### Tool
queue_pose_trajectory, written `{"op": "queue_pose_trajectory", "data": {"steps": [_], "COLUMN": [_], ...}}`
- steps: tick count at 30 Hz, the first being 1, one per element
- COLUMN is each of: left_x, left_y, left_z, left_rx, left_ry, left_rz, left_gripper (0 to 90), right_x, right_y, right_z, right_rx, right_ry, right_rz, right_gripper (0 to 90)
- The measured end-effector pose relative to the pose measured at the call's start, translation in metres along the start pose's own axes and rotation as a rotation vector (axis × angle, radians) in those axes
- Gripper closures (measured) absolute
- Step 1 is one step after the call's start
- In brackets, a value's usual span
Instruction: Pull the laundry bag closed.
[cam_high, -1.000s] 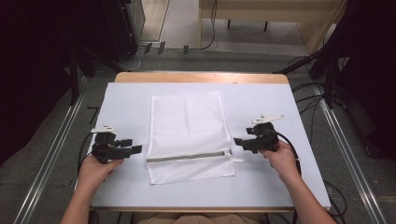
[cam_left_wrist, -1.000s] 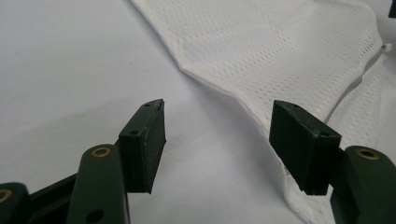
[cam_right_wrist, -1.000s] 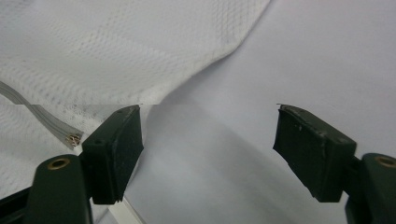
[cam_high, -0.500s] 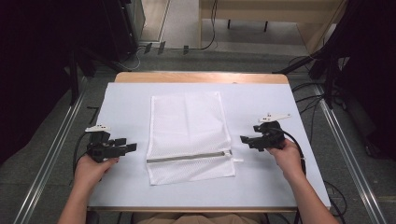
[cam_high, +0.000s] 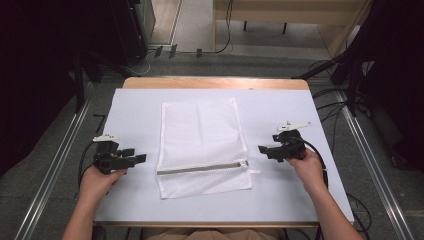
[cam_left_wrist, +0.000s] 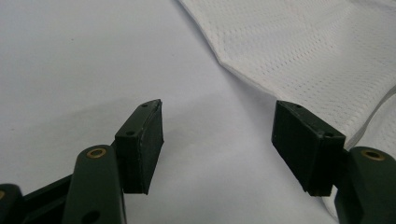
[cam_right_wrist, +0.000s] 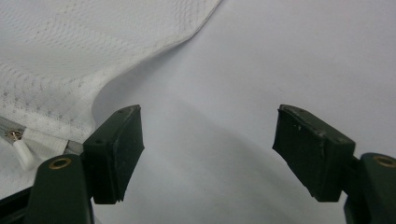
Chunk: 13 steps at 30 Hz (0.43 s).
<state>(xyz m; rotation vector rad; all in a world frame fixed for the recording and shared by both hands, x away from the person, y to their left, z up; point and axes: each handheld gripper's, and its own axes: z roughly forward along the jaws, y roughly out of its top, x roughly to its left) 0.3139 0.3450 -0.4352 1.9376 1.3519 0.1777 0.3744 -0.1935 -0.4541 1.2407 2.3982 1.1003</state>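
Observation:
A white mesh laundry bag (cam_high: 202, 145) lies flat in the middle of the white table top (cam_high: 280, 107), its grey zipper (cam_high: 200, 168) running across near the front end with the pull (cam_high: 245, 163) at the right. My left gripper (cam_high: 139, 158) rests on the table to the bag's left, open, nothing between its jaws; the bag's edge (cam_left_wrist: 299, 60) lies just ahead. My right gripper (cam_high: 263, 149) sits to the bag's right, open and empty, with the zipper pull (cam_right_wrist: 21, 151) close by its left jaw.
The table's wooden far edge (cam_high: 215, 83) borders a floor with cables and dark equipment stands. Metal rails (cam_high: 52, 165) run along both sides of the table. Bare table surface surrounds the bag.
Both grippers have drawn outward, away from the bag's sides. The bag has not moved.

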Motion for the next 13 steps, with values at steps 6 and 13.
{"op": "queue_pose_trajectory", "data": {"steps": [6, 13], "left_x": [-0.0004, -0.0003], "left_y": [-0.0007, -0.0015], "left_z": [0.0024, 0.0061], "left_rx": [0.015, 0.036], "left_ry": [0.006, 0.014], "left_rz": [0.004, 0.011], "left_gripper": [32.8, 30.4], "right_x": [0.0002, -0.0002], "right_y": [-0.0003, -0.0008], "right_z": [0.0003, 0.0016], "right_rx": [0.007, 0.01], "right_ry": [-0.003, -0.007], "right_rz": [-0.001, -0.011], "right_gripper": [25.0, 25.0]}}
